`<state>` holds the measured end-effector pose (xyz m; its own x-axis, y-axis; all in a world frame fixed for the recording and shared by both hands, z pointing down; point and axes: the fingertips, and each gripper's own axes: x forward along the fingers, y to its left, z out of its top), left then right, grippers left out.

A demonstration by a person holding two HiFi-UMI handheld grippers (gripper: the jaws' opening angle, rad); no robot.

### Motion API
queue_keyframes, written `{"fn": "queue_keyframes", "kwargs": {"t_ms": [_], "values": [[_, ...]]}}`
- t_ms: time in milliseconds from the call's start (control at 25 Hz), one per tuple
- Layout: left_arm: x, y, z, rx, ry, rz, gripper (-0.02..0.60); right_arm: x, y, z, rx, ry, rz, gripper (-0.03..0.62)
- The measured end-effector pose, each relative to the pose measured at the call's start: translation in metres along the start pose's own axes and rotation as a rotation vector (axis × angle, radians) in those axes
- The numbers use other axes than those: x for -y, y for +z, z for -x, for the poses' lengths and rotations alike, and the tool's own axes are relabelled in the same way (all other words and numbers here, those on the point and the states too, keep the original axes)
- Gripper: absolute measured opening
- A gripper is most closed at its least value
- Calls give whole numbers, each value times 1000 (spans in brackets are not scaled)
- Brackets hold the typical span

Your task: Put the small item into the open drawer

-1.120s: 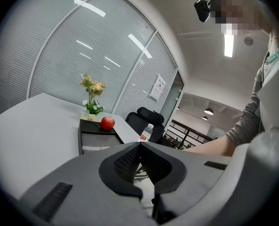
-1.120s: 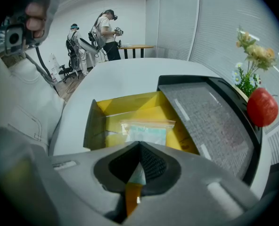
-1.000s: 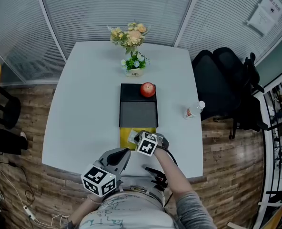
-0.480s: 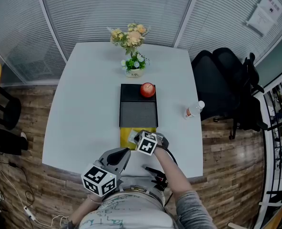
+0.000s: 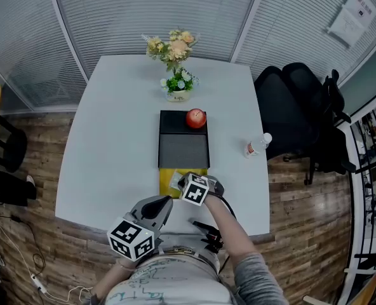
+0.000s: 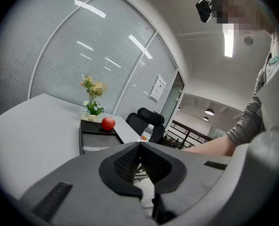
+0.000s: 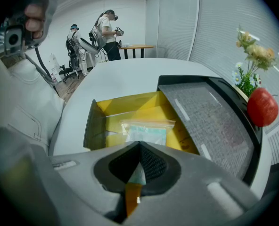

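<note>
The small item is a clear plastic packet (image 7: 146,132) with pale green contents. It hangs over the open yellow drawer (image 7: 125,102), and its near edge is pinched in my right gripper (image 7: 139,145), which is shut on it. In the head view the right gripper (image 5: 180,184) sits over the yellow drawer (image 5: 165,173), which is pulled out from the black drawer unit (image 5: 183,150) toward the table's near edge. My left gripper (image 5: 164,203) stays low at the table's near edge, left of the drawer. Its jaws (image 6: 139,145) are shut with nothing between them.
A red apple (image 5: 195,118) rests on the back of the black unit. A small pot of flowers (image 5: 176,81) stands behind it. A plastic bottle (image 5: 259,146) lies near the table's right edge, and a black office chair (image 5: 296,113) stands beyond it. People stand far off in the right gripper view.
</note>
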<state>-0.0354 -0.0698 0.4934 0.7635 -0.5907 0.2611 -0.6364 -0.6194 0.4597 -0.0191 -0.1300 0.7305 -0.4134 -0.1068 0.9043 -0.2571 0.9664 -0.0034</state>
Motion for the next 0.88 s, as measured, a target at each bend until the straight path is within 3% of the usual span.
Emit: {"fn": "queue_keyframes", "kwargs": {"t_ms": [880], "values": [[2,3,0,13,-13,-21,-2,0,0,0,14,-15,0,11]]}}
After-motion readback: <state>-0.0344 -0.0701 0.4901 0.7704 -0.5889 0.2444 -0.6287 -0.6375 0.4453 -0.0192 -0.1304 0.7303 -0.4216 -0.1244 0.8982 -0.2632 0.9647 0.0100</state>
